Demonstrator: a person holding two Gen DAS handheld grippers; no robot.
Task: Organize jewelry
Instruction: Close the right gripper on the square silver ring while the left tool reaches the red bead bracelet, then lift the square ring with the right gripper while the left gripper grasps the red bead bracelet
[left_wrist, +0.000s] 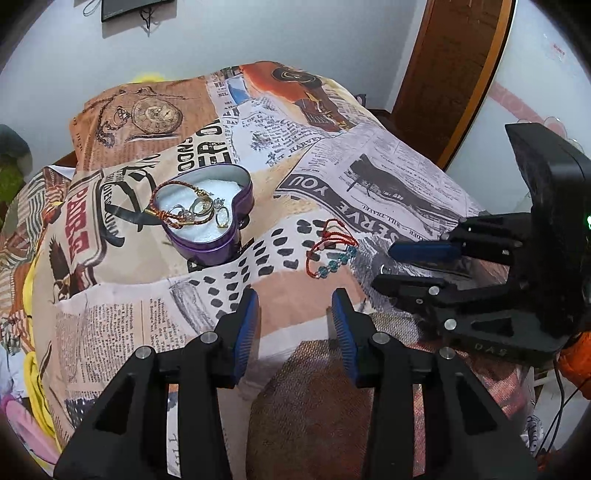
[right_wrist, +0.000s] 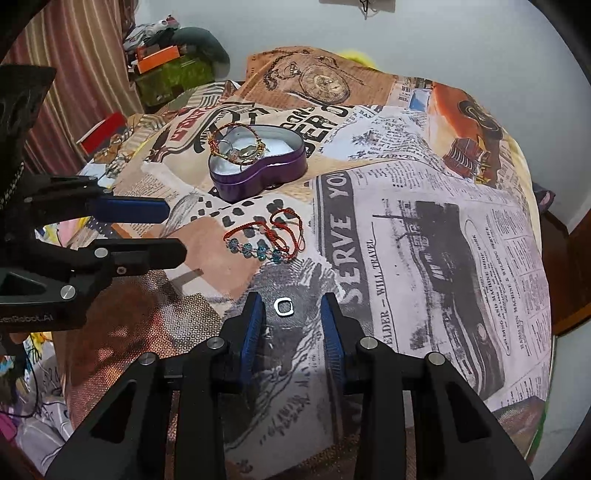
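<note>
Bare cloth lies rightward; bracelets and tin block ahead.

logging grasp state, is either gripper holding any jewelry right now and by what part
Nothing is held. The right gripper is open, with the silver ring lying on the cloth between its fingers, not pinched. The left gripper is open and empty.

Both wrist views look forward and down along their fingers, close over the newsprint-patterned cloth, sharing the purple heart-shaped tin and the red cord bracelet, each seeing the other claw.
</note>
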